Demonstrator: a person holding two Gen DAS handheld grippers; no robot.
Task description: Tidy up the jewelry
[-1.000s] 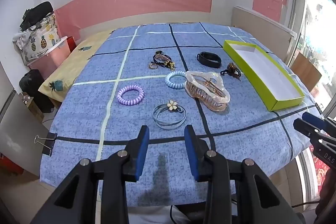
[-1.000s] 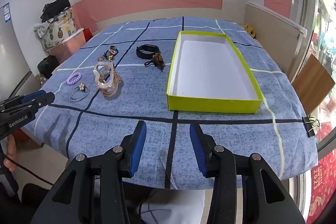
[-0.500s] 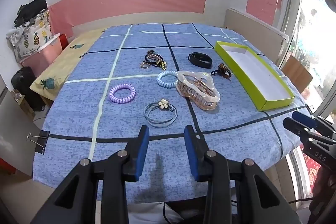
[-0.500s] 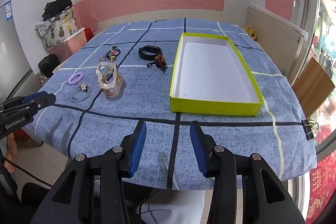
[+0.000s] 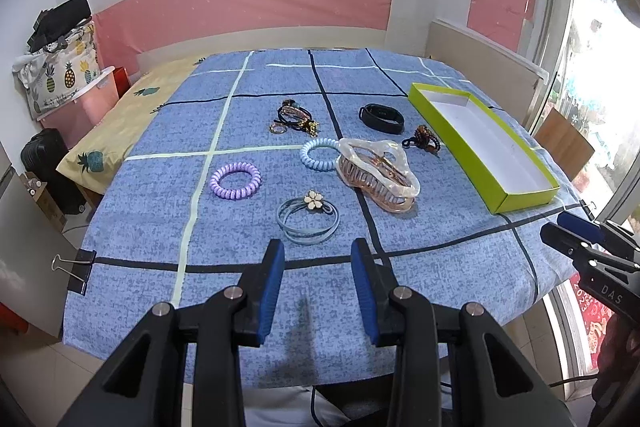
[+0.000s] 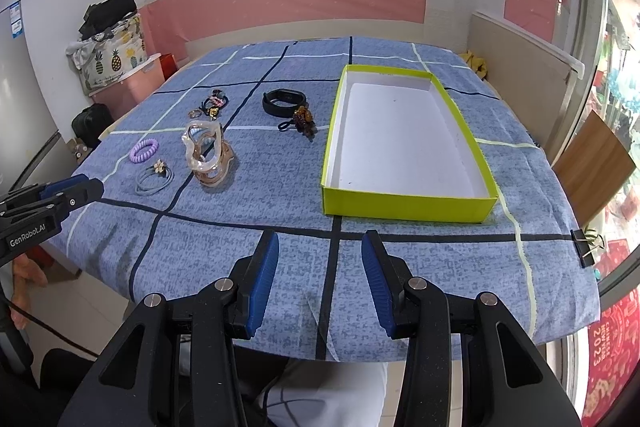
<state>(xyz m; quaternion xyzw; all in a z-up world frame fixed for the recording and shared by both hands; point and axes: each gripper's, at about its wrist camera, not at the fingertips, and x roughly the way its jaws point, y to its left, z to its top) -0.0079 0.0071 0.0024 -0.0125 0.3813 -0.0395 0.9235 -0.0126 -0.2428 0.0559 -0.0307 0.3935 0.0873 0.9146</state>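
Both grippers, left (image 5: 316,267) and right (image 6: 316,267), hang open and empty at the near edge; nothing boxed yet. Next, probably: left takes the flower tie (image 5: 308,219) to the box (image 6: 408,205).

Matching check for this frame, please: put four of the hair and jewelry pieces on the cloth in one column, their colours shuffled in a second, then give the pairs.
Things:
1. spiral hair tie left of the pale stripe crossing
2. spiral hair tie touching the big claw clip
3. wristband
4. box

Colours:
A. black
B. lime green
C. purple
D. light blue

Pairs: 1-C, 2-D, 3-A, 4-B
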